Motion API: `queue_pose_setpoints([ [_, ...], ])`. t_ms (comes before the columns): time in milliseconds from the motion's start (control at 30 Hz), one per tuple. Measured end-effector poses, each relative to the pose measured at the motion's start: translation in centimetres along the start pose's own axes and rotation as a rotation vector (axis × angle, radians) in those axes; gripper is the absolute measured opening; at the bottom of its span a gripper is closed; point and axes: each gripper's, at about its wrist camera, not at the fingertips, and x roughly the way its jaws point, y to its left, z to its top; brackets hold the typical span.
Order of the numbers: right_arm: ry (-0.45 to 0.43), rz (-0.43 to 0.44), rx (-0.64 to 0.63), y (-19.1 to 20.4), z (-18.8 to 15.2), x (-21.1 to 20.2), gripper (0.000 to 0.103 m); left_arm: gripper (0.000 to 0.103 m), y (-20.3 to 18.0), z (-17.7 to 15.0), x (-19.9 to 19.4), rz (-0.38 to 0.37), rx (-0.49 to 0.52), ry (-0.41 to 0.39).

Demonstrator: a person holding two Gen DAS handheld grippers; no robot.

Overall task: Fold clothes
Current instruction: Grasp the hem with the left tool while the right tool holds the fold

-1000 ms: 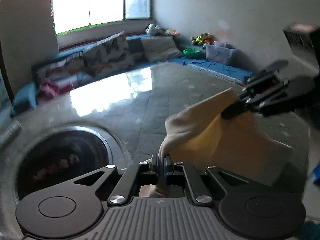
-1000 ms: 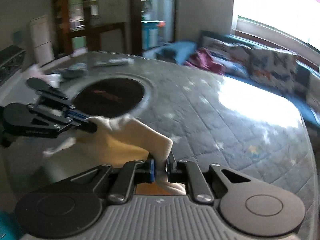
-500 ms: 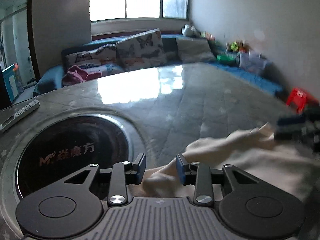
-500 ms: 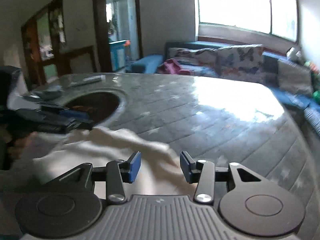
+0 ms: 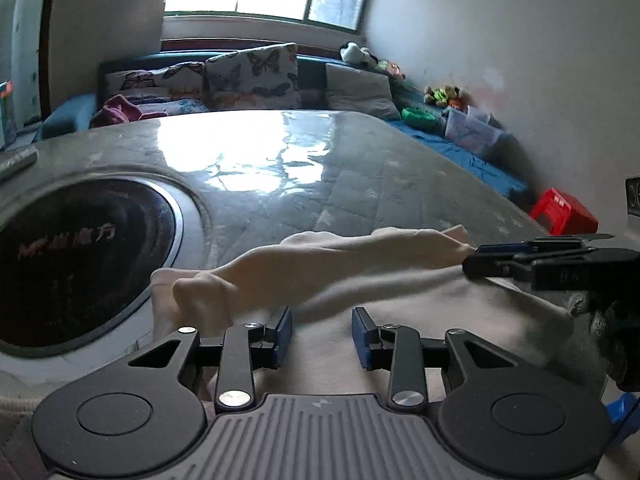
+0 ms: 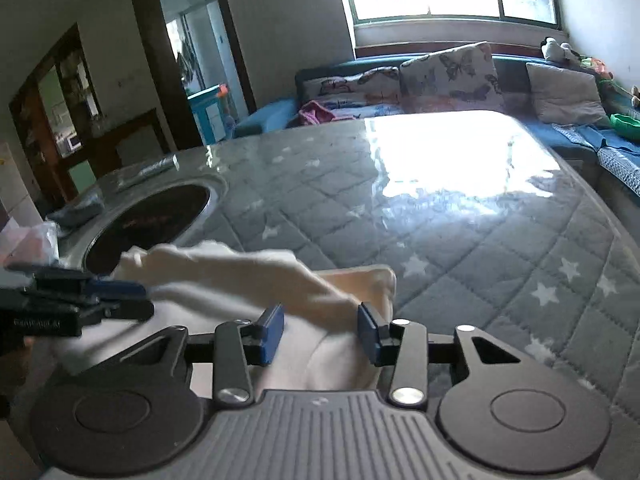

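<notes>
cream garment (image 5: pixel 360 276) lies on the quilted grey surface (image 6: pixel 460 248) just beside the dark round inset (image 5: pixel 80 260), its far edge doubled back over the rest in a soft ridge. a second ago you had a corner of it pinched in each tool and held up off the surface; now the cloth is down and let go. your left gripper (image 5: pixel 322 332) shows its jaws spread, with cloth lying below the gap and no pad pressing on it. your right gripper (image 6: pixel 320 334) is the same, jaws apart over the end of the garment away from the inset, though they have eased in a touch after opening. that reads as one fold laid and released. the ridge looks lumpy toward the inset, so you may want to smooth it before taking new corners for the next fold.
</notes>
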Motion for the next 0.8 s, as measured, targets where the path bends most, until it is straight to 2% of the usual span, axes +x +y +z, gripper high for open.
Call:
queue_pose_setpoints([
  [67, -0.013, 0.012, -0.025, 0.7, 0.4, -0.2, 0.039, 0.039, 0.2, 0.0, -0.2, 0.001, -0.009, -0.005],
  [133, -0.003, 0.042, -0.051, 1.8, 0.9, 0.4, 0.028, 0.040, 0.2, 0.0, -0.1, 0.000, -0.015, -0.006],
  [200, 0.021, 0.069, -0.075, 2.9, 1.3, 1.3, 0.024, 0.040, 0.1, 0.0, -0.1, 0.000, -0.016, -0.006],
  [367, 0.071, 0.029, -0.060, 3.0, 2.3, 4.3, 0.023, 0.041, 0.3, 1.1, -0.2, -0.001, -0.016, -0.008],
  [467, 0.058, 0.023, -0.041, 2.8, 2.9, 4.2, 0.023, 0.041, 0.4, 2.3, 0.0, 0.005, -0.004, -0.029],
  [567, 0.037, 0.010, -0.065, 3.3, 2.9, 3.5, 0.032, 0.041, 1.1, 3.0, 1.1, 0.014, -0.023, -0.014],
  [600, 0.032, 0.002, -0.081, 3.6, 2.7, 3.3, 0.039, 0.041, 1.4, 3.1, 1.6, 0.018, -0.036, -0.003],
  [700, 0.025, -0.013, -0.116, 4.2, 2.0, 2.4, 0.041, 0.040, 2.2, 3.3, 2.9, 0.027, -0.067, 0.017],
  [800, 0.007, -0.019, -0.142, 5.0, 1.2, 1.3, 0.057, 0.040, 2.5, 3.3, 3.0, 0.030, -0.080, 0.003],
])
